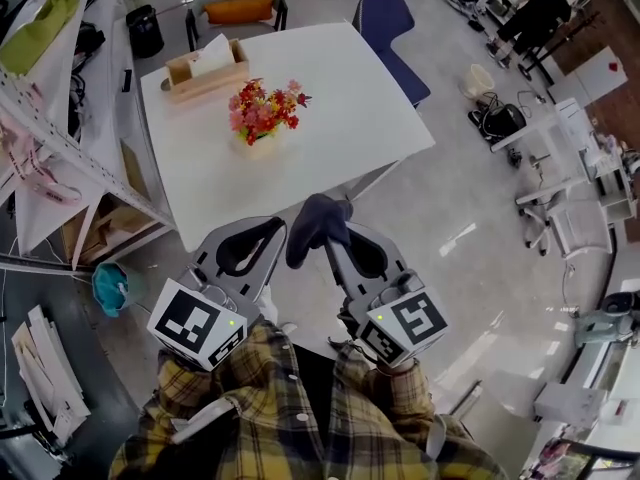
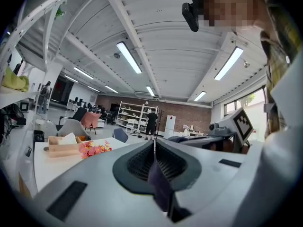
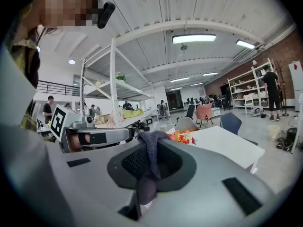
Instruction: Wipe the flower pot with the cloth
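Left gripper (image 2: 154,143): jaws fully together, nothing gripped at the tips. A dark purplish strip shows in the slot behind them, can't tell what it is.
Right gripper (image 3: 152,148): jaws closed on the dark blue cloth (image 1: 313,226), which is bunched over the tips and hangs down between the jaws.
In the head view both grippers are side by side off the table's near corner, neither touching it.

Counts:
- 2 grippers, 1 cloth
- 1 flower pot (image 1: 264,118) with red, pink and yellow flowers, upright on the table, at 12 o'clock from the grippers, well apart from both
- 1 wooden tissue box (image 1: 205,68), at 10 o'clock from the pot, near the table's far edge
- 2 chairs past the far edge: blue chair (image 1: 385,18) at 1 o'clock from the pot, orange chair (image 1: 240,10) at 12
- 1 black bin (image 1: 145,30), at 10 o'clock from the tissue box

Surface: white square table (image 1: 340,108), bare apart from the pot and the box.

Room: open workshop with a pale glossy floor, a white shelving rack (image 1: 60,138) at 9 o'clock from the table, a brick back wall, strip lights, and people standing far off. The person holding the grippers wears a yellow plaid shirt (image 1: 300,418).
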Available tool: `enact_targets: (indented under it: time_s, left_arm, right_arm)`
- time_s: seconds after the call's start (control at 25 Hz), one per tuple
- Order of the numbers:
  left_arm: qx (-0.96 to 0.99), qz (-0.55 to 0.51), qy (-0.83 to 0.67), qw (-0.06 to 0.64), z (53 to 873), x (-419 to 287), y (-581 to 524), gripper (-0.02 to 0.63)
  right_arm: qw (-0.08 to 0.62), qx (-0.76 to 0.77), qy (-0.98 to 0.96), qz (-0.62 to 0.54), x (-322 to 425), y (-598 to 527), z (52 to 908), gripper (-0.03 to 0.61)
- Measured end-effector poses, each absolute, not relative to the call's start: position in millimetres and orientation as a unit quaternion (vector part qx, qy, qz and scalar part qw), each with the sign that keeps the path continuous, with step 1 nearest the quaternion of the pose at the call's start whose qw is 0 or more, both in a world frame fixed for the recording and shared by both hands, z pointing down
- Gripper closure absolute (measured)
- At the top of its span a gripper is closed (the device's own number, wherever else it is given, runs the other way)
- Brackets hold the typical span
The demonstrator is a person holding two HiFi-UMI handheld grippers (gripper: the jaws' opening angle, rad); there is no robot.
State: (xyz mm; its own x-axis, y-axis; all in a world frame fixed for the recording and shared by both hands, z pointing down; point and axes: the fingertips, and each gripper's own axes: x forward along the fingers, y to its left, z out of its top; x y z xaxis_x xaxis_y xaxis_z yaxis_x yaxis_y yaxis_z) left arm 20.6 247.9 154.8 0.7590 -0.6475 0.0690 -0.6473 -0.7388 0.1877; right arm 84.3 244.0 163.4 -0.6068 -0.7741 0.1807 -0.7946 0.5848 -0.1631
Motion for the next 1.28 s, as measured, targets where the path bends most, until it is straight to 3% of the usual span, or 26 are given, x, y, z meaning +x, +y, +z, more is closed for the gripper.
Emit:
enact_targets:
  time_s: [0.72, 1.28]
  left_arm:
    - [0.927, 0.016, -0.353, 0.127, 179.4, 18.3, 164.1, 0.594]
    - [0.897, -0.012, -0.427, 0.114, 154.9, 72.8, 27.9, 0.594]
  right_arm:
    - [0.044, 0.465, -0.873, 0.142, 104.6, 153.9, 183.1, 0.568]
    - [0.074, 0.368, -0.919, 0.121, 139.8, 1.5, 166.0, 0.568]
